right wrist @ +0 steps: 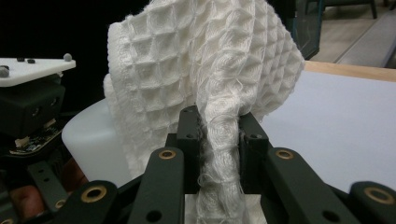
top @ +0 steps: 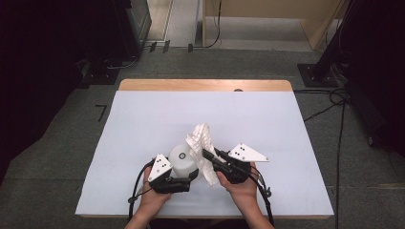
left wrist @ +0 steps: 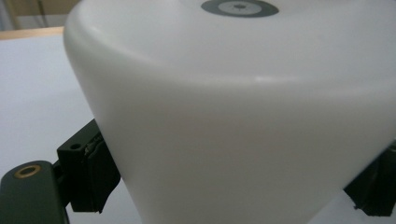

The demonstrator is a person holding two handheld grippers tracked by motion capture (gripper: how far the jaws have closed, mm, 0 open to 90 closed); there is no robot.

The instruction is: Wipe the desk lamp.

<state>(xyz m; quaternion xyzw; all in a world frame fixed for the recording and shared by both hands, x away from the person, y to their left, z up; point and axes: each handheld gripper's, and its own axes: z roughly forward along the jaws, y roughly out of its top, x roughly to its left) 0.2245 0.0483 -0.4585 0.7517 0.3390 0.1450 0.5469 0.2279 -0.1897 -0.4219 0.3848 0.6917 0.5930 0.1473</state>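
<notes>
A smooth, matte white plastic cup (top: pixel 181 161) is being held upside down near the front edge of the table (top: pixel 143 119), which is covered by a pale, flat sheet. The cup's round base is facing up, marked by a grey ring, and its wall is tapering toward that base. It is being clamped on opposite sides by the left gripper (top: pixel 187 179), both black jaws pressing its wall. What is inside the cup cannot be told. A white waffle-weave cloth (top: pixel 203 143), soft, with a raised square grid and fraying threads, is being pinched in a bunched fold by the right gripper (top: pixel 208 155), its jaws narrowly closed on it. The cloth is being held against the cup's side, rising above it.
</notes>
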